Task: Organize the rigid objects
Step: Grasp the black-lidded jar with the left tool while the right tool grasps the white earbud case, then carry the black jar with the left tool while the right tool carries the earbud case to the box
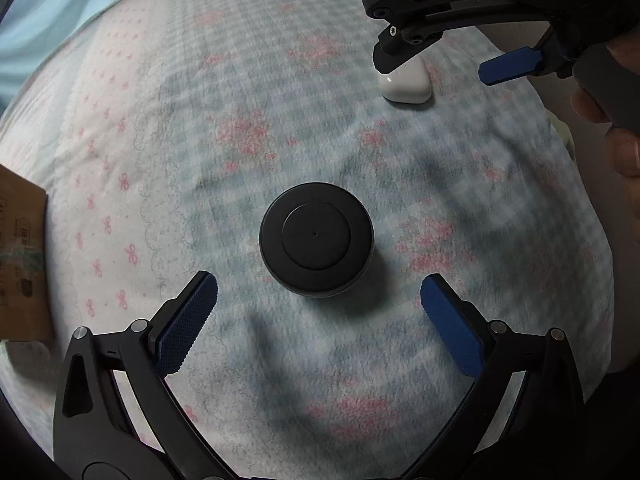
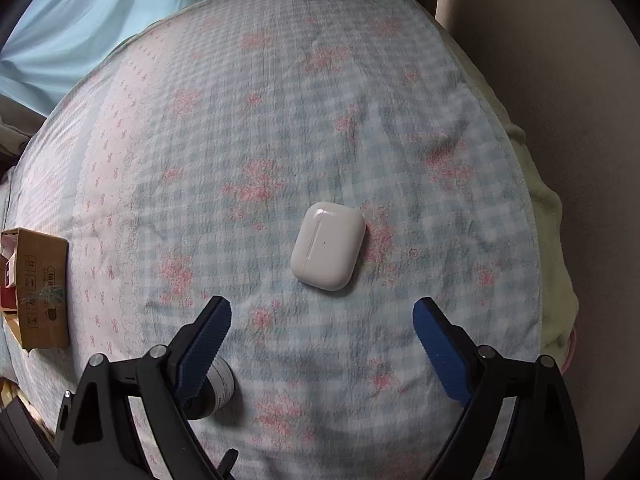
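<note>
A round jar with a black lid [image 1: 316, 239] stands upright on the checked floral blanket [image 1: 248, 128]. My left gripper [image 1: 319, 292] is open and hovers just short of it, jaws wide on either side. A white earbud case [image 2: 328, 245] lies flat on the blanket. My right gripper [image 2: 322, 318] is open and hovers just short of the case. In the left wrist view the case [image 1: 406, 82] lies at the upper right, partly under the right gripper [image 1: 440, 66]. The jar [image 2: 218, 384] shows partly behind the right gripper's left finger.
A brown cardboard box [image 2: 38, 288] sits at the blanket's left edge; it also shows in the left wrist view [image 1: 22, 256]. Light blue fabric [image 2: 92, 16] lies beyond the far left. A pale green layer [image 2: 556, 264] edges the blanket on the right.
</note>
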Motion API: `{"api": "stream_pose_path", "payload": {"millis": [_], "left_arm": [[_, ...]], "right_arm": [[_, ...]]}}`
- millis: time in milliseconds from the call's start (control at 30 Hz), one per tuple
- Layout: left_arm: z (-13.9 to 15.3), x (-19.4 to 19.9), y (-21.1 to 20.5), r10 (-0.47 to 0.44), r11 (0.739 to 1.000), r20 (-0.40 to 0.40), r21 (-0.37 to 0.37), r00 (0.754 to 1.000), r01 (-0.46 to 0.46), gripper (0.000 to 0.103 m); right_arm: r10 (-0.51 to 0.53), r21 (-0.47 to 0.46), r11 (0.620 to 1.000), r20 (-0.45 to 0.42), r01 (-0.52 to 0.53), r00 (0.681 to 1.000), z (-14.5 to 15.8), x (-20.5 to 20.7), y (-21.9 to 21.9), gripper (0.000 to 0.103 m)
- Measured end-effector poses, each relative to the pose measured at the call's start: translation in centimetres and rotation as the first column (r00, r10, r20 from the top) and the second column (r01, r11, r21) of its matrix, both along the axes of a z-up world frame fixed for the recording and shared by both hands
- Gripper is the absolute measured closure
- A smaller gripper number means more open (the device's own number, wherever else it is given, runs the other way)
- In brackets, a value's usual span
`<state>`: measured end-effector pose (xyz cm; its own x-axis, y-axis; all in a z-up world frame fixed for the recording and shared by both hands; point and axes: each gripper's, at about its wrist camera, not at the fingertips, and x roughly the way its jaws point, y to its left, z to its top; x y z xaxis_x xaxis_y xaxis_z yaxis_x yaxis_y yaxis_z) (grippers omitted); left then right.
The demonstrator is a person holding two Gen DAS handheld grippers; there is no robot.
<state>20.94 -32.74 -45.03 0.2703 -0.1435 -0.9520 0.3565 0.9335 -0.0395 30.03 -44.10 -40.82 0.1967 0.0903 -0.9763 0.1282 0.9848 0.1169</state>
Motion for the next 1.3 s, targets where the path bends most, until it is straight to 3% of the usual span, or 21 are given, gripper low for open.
{"api": "stream_pose_path", "payload": {"millis": [133,200,333,433,533,700,1000,1300], "left_arm": [[-1.5,1.0,-0.6,0.007,1.000,-0.038,-0.026,0.999,-0.008,0.005],[-2.2,1.5,-0.9,0.008,0.999,-0.065,-0.031,0.998,-0.010,0.016],[-2.6,1.8,-1.3,0.003,0.999,-0.052,-0.034,0.999,-0.005,0.020],[-2.7,1.7,-1.7,-0.001,1.000,-0.036,-0.026,0.999,0.000,0.031],[-2.5,2.4,-1.4,0.027,0.999,-0.033,-0.033,0.999,-0.028,0.049],[-2.0,3.4,-0.5,0.036,0.998,-0.060,-0.049,0.998,-0.039,0.050],[-0.9,3.8,1.0,0.082,0.993,-0.049,-0.085,0.995,-0.086,0.050],[3.2,4.8,3.9,0.135,0.979,0.027,-0.161,0.991,-0.129,0.050]], "right_arm": [[-0.029,-0.008,1.000,-0.039,0.029,0.999,-1.5,1.7,0.3,0.019],[-0.035,-0.020,0.999,-0.059,0.034,0.998,-2.2,2.6,0.6,0.025],[-0.061,-0.051,0.997,-0.095,0.057,0.994,-3.4,3.9,1.1,0.030],[-0.088,-0.069,0.994,-0.118,0.080,0.989,-4.3,4.3,1.1,0.039],[-0.104,-0.088,0.992,-0.115,0.094,0.988,-4.5,4.3,1.1,0.044],[-0.124,-0.106,0.988,-0.111,0.112,0.986,-4.6,3.7,0.6,0.062],[-0.123,-0.068,0.991,-0.100,0.116,0.987,-3.8,3.6,-2.8,0.062],[-0.104,-0.075,0.992,-0.031,0.101,0.994,1.0,0.9,-4.0,0.062]]}}
